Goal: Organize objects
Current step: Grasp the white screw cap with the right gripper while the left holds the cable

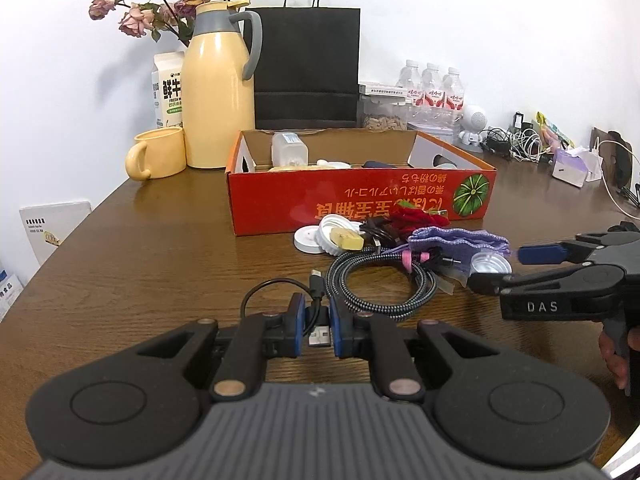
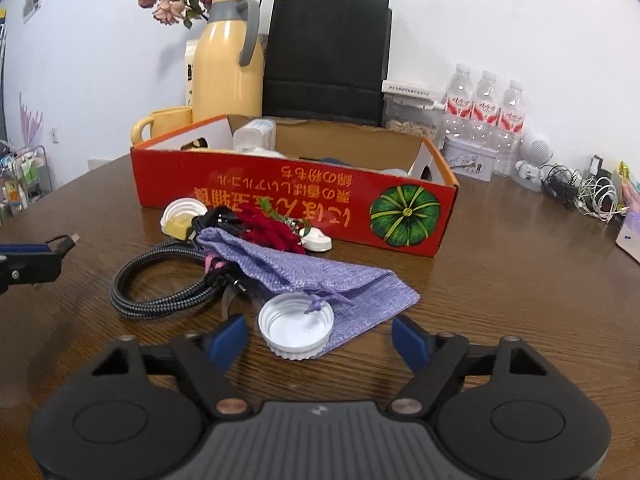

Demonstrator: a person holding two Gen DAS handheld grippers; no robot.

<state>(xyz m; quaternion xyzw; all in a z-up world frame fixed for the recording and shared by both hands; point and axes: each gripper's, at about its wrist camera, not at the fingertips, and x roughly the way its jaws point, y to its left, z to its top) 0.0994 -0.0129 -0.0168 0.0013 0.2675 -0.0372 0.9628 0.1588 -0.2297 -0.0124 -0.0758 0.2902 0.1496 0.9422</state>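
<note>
Brown wooden desk [image 1: 140, 264], with a long red cardboard box [image 1: 360, 196] open on top, lying crosswise toward the back. Already inside, as far as visible: a white plastic container [image 1: 289, 148], some pale and dark items, hard to identify. Judged partly done, with a fair heap left outside.

Loose pile just in front of the box: lilac knitted pouch [image 2: 320, 276], flat, long axis running from back left toward front right in the right wrist view, drawstring end at the near side. Coiled braided cable [image 2: 160, 280] beside it on the left, touching the pouch edge. Red fabric piece [image 2: 276, 232], a bundle of black cable, a yellowish block and white lids [image 1: 320, 236] closer to the box wall.

White screw cap [image 2: 296, 330], open side up, resting on the pouch's near corner.

Left gripper [image 1: 318, 330] pinched tight on a short black USB cable [image 1: 316, 312], held clear of the pile; silver plug end pointing back toward the camera, thin cord looping away to the left.

Right gripper [image 2: 318, 338] with jaws well apart, either side of the white cap, blue pads not touching it, nothing held. Cap likely the next pickup.

Behind, not part of the sorting by the look of it: yellow thermos jug [image 1: 220, 92], yellow mug [image 1: 158, 154], black paper bag [image 1: 306, 68], water bottles [image 1: 432, 88].
</note>
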